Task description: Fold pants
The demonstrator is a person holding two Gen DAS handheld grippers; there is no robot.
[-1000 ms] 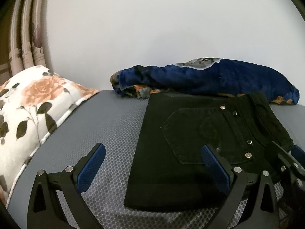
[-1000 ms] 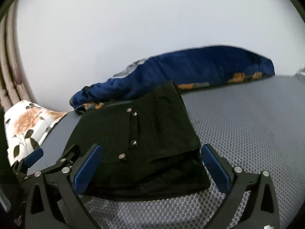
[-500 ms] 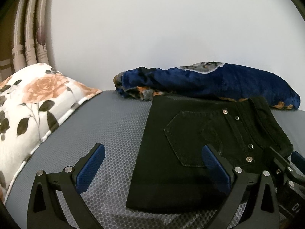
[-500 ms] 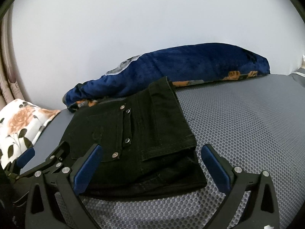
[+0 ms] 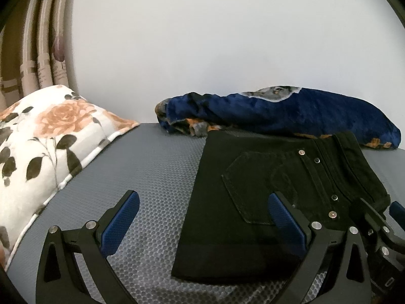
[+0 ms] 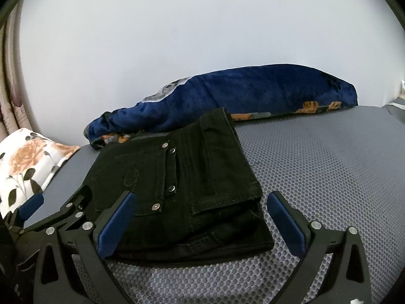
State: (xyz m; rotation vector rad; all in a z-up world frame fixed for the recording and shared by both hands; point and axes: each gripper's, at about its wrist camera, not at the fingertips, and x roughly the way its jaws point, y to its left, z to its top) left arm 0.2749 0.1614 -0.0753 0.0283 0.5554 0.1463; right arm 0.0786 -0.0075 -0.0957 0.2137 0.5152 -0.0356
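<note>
Pants [image 5: 265, 197], black and folded into a compact rectangle, are laid flat on a grey honeycomb-textured bed [image 5: 152, 172]. Both tools are held spread wide and grip nothing. The left tool [image 5: 202, 219] is placed over the pants' near left corner; the right tool [image 6: 200, 219] is placed over their near right edge. A blue blanket [image 6: 240, 93] is seen just behind.
</note>
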